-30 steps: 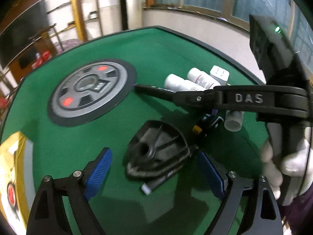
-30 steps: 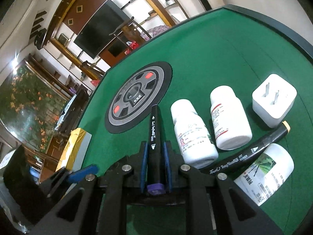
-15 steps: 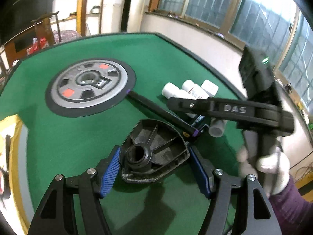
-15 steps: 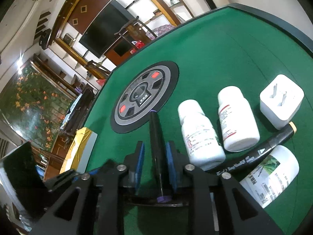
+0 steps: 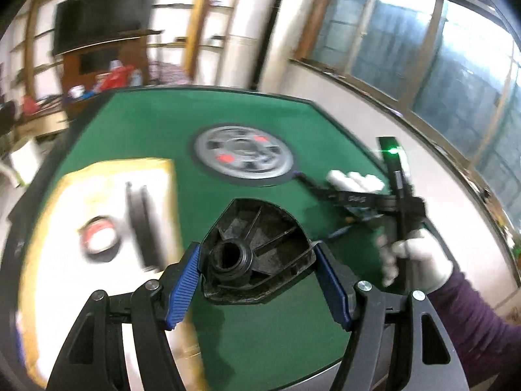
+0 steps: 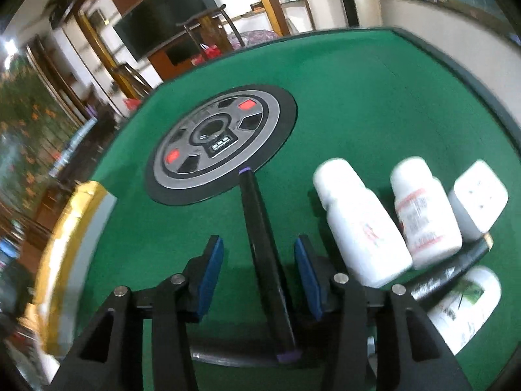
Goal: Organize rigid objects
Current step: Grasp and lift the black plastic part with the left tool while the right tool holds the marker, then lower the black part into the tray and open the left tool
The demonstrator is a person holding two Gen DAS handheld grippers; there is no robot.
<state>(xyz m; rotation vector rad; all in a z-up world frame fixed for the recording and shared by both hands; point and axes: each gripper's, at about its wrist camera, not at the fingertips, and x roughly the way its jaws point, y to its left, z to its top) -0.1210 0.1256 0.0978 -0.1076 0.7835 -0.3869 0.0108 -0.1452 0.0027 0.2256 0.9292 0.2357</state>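
My left gripper is shut on a black ribbed plastic part with a round socket and holds it above the green table. My right gripper is open; a black marker with purple ends lies on the felt between its blue pads, touching neither. To its right lie two white pill bottles, a white plug adapter, a second black marker and a green-labelled bottle. The right gripper also shows in the left wrist view.
A grey-and-black round wheel-like disc sits mid-table, also in the left wrist view. A yellow-rimmed tray holding a tape roll and dark items lies at the left. The table's dark edge curves at the right.
My left gripper lifted the black part off the table and swung left toward the tray. My right gripper opened and released the purple-ended marker, which now lies on the felt.
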